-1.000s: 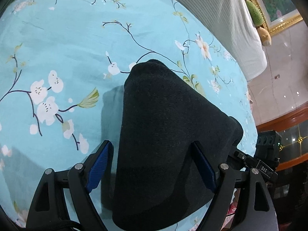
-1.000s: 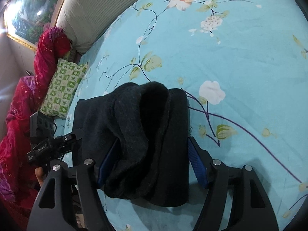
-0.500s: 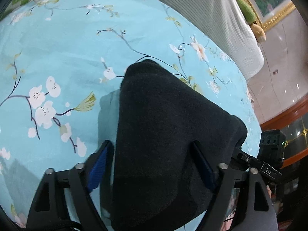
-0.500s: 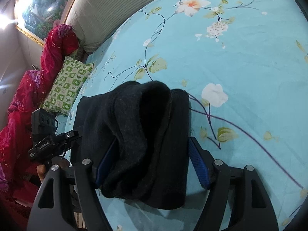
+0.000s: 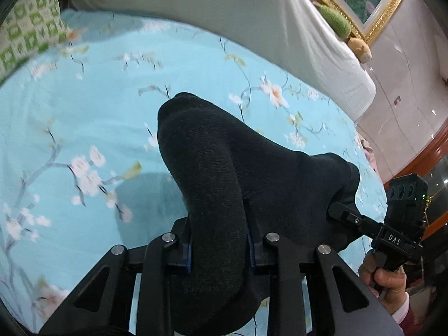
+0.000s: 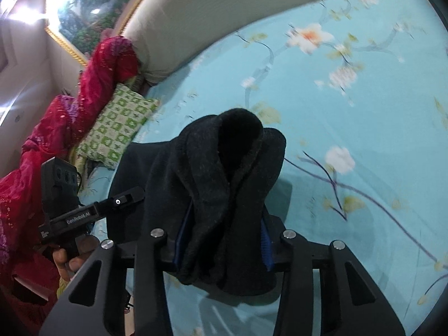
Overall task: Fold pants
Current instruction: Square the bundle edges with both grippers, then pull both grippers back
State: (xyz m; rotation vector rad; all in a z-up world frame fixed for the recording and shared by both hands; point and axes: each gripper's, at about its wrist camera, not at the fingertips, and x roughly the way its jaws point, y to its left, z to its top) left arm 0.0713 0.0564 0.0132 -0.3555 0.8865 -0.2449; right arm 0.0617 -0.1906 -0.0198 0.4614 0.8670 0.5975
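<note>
Bare bedsheet (image 5: 84, 128) beyond pants (image 5: 224, 173)

Mounted on each gripper, close behind the fingers (image 5: 184, 249), looking forward and steeply down at the bed (image 5: 84, 128) from near. Left view aimed toward the headboard (image 5: 224, 14) and right-hand wall; right view toward headboard and pillow (image 6: 117, 128). Shared: the pants (image 5: 224, 173), bed, and each other's gripper.

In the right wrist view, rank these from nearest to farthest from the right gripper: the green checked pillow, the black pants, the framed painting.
1. Black pants: bunched between the closing jaws of the right gripper.
2. Green checked pillow: on the bed to the left, beyond the pants.
3. Framed painting: on the wall, upper left, past the headboard.
</note>
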